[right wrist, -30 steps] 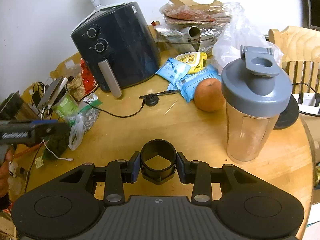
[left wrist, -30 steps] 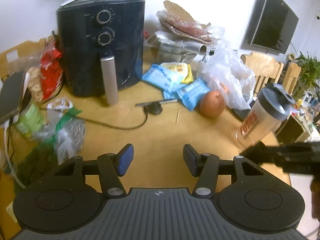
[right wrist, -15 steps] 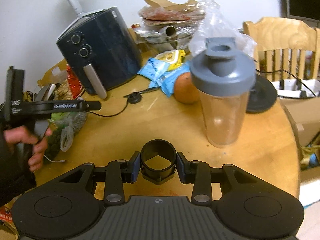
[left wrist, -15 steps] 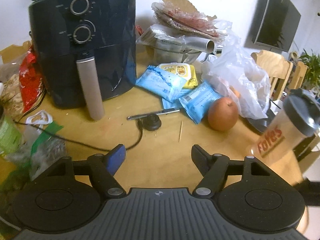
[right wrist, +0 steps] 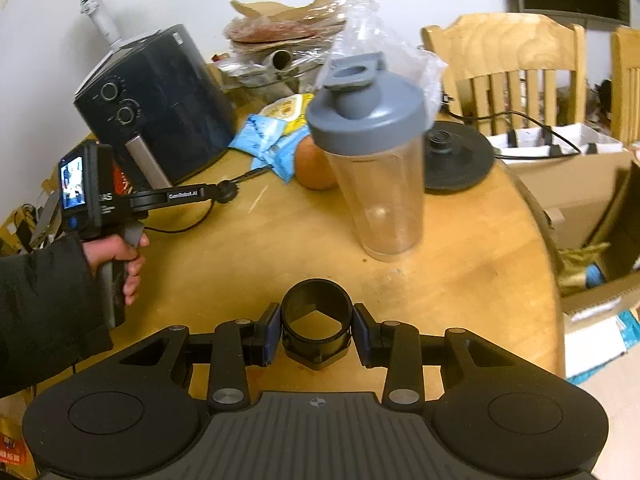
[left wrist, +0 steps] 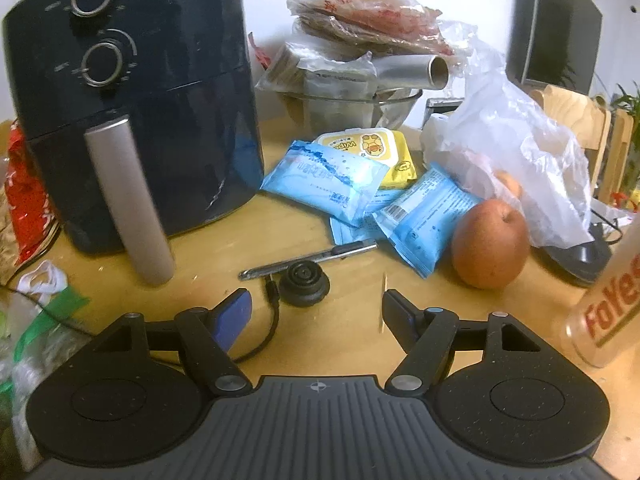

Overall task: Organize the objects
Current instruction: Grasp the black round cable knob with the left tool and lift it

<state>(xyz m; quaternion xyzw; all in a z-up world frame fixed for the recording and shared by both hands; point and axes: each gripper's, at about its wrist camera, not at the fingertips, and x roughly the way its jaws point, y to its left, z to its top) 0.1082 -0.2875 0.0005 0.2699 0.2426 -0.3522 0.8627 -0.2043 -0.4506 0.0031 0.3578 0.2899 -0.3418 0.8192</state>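
L gripper [left wrist: 316,308] had just widened, jaws apart w/ nothing between, above round black plug [left wrist: 304,282]. R gripper [right wrist: 317,330] clamped black ring [right wrist: 317,320] near shaker bottle [right wrist: 370,156].

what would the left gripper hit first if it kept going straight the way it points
Probably the small black round plug on the table, lying just ahead of the open, empty left gripper. Behind it lie a pen and blue packets. Depth is hard to judge.

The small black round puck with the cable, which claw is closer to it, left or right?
Left. The left claw hangs open just short of the black puck. The right claw is well back near the table edge, shut on a black ring.
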